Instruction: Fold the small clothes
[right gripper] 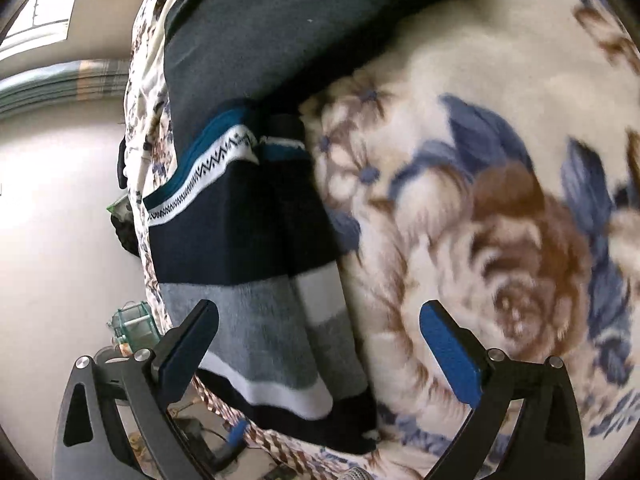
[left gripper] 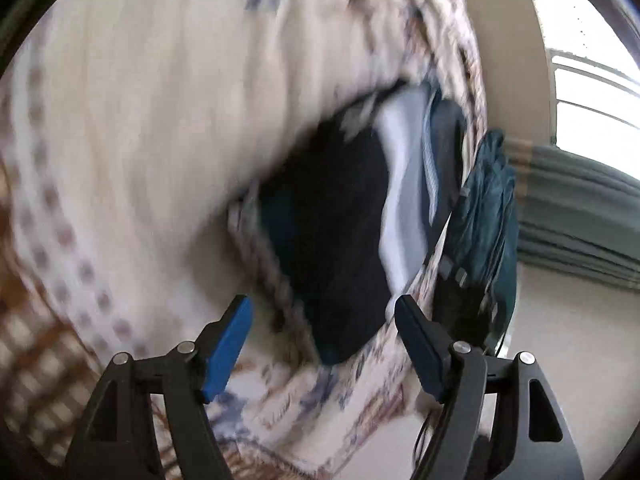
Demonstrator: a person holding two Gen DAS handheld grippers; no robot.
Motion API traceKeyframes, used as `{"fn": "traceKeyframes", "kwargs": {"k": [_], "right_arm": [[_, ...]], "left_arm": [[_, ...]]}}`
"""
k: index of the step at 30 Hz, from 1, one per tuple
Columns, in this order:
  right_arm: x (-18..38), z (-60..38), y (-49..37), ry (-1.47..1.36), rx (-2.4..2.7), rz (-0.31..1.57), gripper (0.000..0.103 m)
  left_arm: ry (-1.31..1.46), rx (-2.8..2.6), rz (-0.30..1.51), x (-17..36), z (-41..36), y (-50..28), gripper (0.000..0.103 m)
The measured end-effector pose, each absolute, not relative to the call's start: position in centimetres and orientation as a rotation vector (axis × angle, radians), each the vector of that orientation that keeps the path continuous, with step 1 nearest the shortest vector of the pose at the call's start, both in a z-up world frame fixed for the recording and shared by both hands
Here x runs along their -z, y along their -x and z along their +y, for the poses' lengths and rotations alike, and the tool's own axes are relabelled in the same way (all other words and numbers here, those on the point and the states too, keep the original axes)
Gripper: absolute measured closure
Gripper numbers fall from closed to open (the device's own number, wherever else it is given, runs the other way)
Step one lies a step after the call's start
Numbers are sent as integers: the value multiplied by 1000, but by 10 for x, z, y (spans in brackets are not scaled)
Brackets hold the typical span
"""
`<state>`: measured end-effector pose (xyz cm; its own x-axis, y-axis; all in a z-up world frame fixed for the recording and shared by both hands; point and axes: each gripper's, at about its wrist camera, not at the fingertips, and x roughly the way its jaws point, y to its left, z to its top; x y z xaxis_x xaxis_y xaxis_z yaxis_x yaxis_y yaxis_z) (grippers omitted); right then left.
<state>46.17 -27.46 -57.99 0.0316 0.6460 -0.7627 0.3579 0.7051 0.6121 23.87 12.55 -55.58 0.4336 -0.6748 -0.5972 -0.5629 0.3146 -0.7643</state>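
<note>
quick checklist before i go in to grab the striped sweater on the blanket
1. Left gripper open: ok, its blue pads stand apart with nothing between them.
2. Right gripper open: ok, jaws wide, nothing held.
3. Striped sweater within the right gripper's line: ok, its grey and white bands lie just ahead between the fingers.
4. Sweater lying flat: not ok, it looks bunched, with a fold running down it.
5. Sweater free of other clothes: not ok, a dark grey garment lies against its top end.
6. View sharp enough from the left wrist: not ok, the floral blanket and clothes are motion-blurred.
</note>
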Motion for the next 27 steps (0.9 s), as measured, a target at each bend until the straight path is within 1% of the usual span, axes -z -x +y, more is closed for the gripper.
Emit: {"fn": "traceKeyframes", "kwargs": {"k": [3, 5, 8, 13, 14, 16, 17, 19, 20, 21, 22, 23, 27], "right_arm": [[588, -272, -478, -856, -292, 1583, 1], [596, -270, -488, -878, -318, 1584, 1], [606, -265, -501, -865, -352, 1588, 1], [630, -254, -520, -878, -422, 1616, 0], [633, -251, -523, -881, -432, 1618, 0], [637, -250, -529, -912, -446, 1606, 0], [638, -249, -530, -915, -451, 1603, 0], [637, -251, -528, -938, -442, 1570, 0], [635, -251, -525, -918, -432, 1555, 10], [633, -252, -522, -895, -416, 1553, 48], [635, -252, -516, -935, -437, 1553, 70], [635, -249, -511, -965, -422, 1543, 79], [623, -249, -478, -1020, -394, 1485, 82]], "left_arm": [[1403, 160, 1250, 587, 87, -250, 31], [1452, 191, 1203, 602, 67, -266, 31], [1460, 153, 1146, 609, 58, -285, 31], [1509, 44, 1049, 611, 58, -288, 31], [1516, 30, 1037, 610, 60, -290, 37], [1516, 26, 1020, 607, 64, -295, 56], [1484, 29, 1024, 602, 67, -300, 60], [1424, 39, 1033, 591, 73, -307, 63], [1404, 51, 1035, 586, 78, -311, 65], [1387, 61, 1036, 581, 82, -313, 65], [1364, 67, 1041, 576, 87, -315, 67], [1336, 82, 1046, 570, 94, -318, 68], [1219, 118, 1075, 549, 122, -337, 69]]}}
